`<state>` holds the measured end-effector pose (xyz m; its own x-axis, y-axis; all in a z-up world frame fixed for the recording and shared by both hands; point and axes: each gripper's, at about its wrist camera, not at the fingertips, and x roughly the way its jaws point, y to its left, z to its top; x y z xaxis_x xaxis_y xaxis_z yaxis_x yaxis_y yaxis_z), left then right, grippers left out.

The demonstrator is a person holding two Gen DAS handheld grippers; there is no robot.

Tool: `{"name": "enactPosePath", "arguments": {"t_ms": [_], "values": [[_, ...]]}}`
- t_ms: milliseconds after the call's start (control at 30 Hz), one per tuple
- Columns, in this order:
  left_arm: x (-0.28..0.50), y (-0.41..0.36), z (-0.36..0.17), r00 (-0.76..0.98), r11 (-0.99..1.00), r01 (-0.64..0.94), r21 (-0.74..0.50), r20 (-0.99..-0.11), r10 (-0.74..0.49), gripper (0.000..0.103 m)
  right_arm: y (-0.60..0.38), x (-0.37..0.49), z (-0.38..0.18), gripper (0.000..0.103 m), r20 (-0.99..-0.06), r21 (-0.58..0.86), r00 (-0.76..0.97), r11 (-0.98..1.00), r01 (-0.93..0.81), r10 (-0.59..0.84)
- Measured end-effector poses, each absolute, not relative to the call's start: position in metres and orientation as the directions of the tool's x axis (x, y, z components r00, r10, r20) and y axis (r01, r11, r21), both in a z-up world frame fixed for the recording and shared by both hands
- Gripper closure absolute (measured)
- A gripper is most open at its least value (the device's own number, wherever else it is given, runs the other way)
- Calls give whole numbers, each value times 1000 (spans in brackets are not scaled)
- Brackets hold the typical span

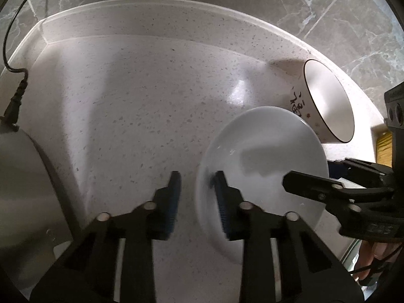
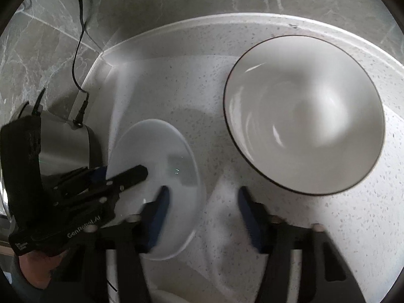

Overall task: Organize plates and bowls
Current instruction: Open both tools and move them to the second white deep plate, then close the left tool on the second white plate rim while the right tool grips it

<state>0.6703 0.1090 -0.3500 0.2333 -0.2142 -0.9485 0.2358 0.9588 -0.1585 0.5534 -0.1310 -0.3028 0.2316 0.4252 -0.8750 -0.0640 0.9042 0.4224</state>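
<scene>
A: Where was the plate [image 1: 262,161] seen?
B: On the speckled counter [image 1: 141,96], near edge, w/ the bowl [image 1: 328,101] just beyond it on the far right. The bowl's dark rim and black marks on its side were noted. A steel appliance [image 1: 27,189] w/ a plugged-in cable [image 1: 15,101] was seen at the left.

A: Left gripper [image 1: 197,194]?
B: Its fingers were set astride the plate's left rim: one over the plate, one over bare counter. A narrow gap was seen; whether the rim was actually pinched couldn't be told.

A: Right gripper [image 2: 202,202]?
B: Jaws approx. half open, astride the plate's right edge. No contact by the pads was seen; nothing was held.
</scene>
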Motion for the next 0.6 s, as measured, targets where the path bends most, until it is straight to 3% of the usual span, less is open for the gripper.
{"name": "enactPosePath", "arguments": {"t_ms": [33, 100, 600], "values": [[670, 106, -349, 239, 957, 247, -154, -947, -214, 90, -129, 554, -305, 76, -878, 420, 223, 905, -68, 424], [670, 100, -348, 243, 956, 258, -137, -949, -202, 90, -129, 554, -307, 88, -868, 441, 221, 895, -68, 445], [656, 97, -335, 238, 952, 265, -155, -946, -220, 92, -126, 547, -296, 91, -866, 436, 241, 897, -67, 439]]}}
